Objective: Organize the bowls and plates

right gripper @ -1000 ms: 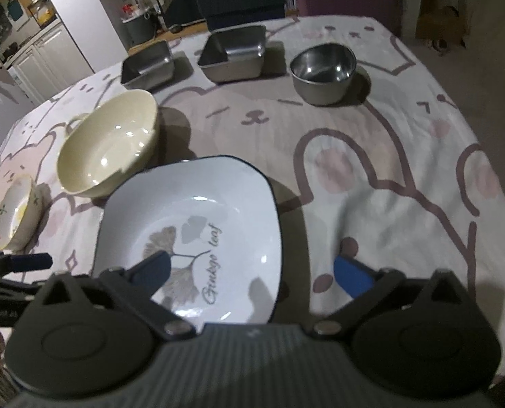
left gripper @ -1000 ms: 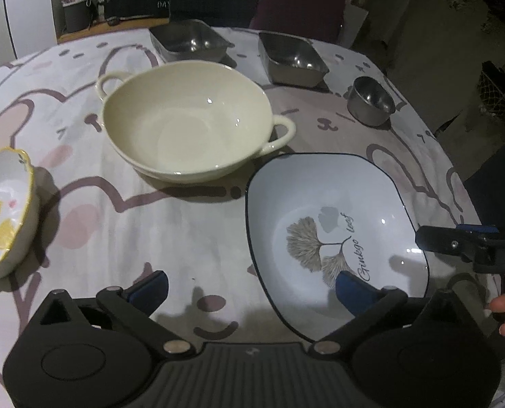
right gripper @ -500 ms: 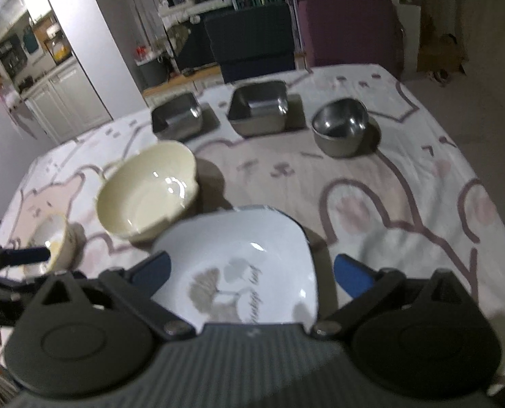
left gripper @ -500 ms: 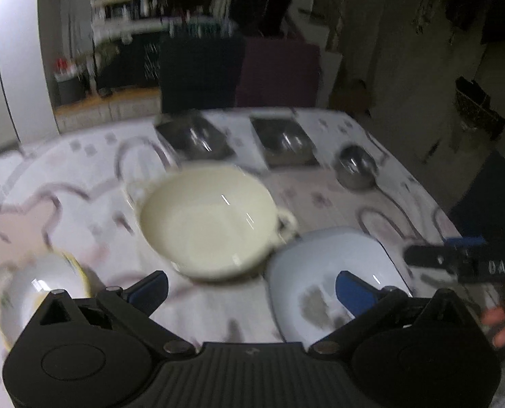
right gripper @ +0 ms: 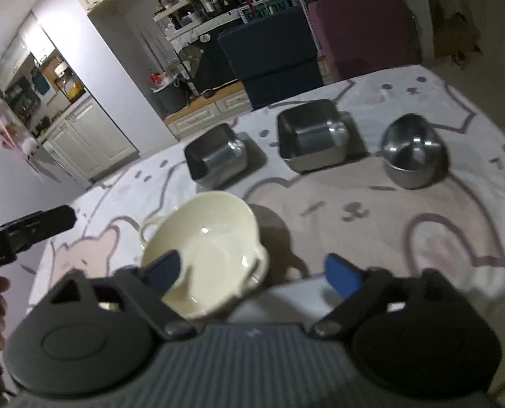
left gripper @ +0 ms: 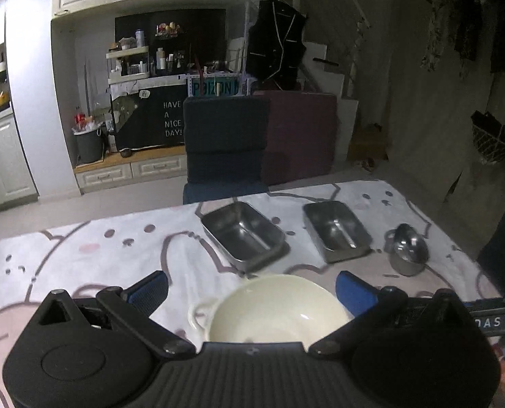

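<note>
On cloth: one cream bowl [left gripper: 275, 309]; three steel containers [left gripper: 244, 234] (two rectangular).

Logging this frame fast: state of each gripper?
Left gripper: open, holding nothing, above the cream bowl.
Right gripper: open, holding nothing.

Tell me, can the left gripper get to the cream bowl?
Probably yes. The left gripper is open and holds nothing, the cream bowl sits right ahead between its fingers, and nothing lies between them.
</note>
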